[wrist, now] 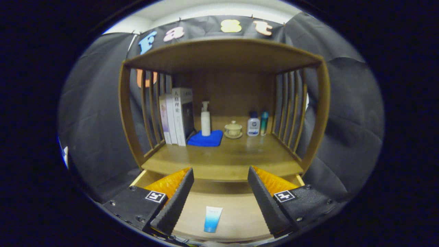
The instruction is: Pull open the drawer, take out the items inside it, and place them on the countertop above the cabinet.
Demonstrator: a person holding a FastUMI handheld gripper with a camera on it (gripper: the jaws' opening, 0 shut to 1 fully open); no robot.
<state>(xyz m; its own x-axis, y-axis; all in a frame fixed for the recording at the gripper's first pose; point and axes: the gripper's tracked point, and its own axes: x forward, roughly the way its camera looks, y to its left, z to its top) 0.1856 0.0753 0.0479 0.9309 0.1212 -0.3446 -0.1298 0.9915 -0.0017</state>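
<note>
Smooth wooden drawer (240, 219) open; flat blue-white tube (212, 219) between spread hand-held gripper (221, 176) fingers, ungrasped.

Drawer (240, 212) is pulled out below the countertop (223, 161), open toward the gripper (221, 178). Tube (212, 219) lies flat on the drawer floor, between the two spread fingers, touching neither. Countertop sits above and behind the drawer, under a shelf roof (223, 55), with slatted sides left and right. At the back of the countertop, left to right: books (176, 116) upright against the left slats, cloth (205, 139) just beside them with a pump bottle (205, 120) standing on its rear part, lidded cup (233, 129) on a saucer near the middle, then two small bottles (258, 124) side by side near the right slats. Front half of the countertop holds nothing.
</note>
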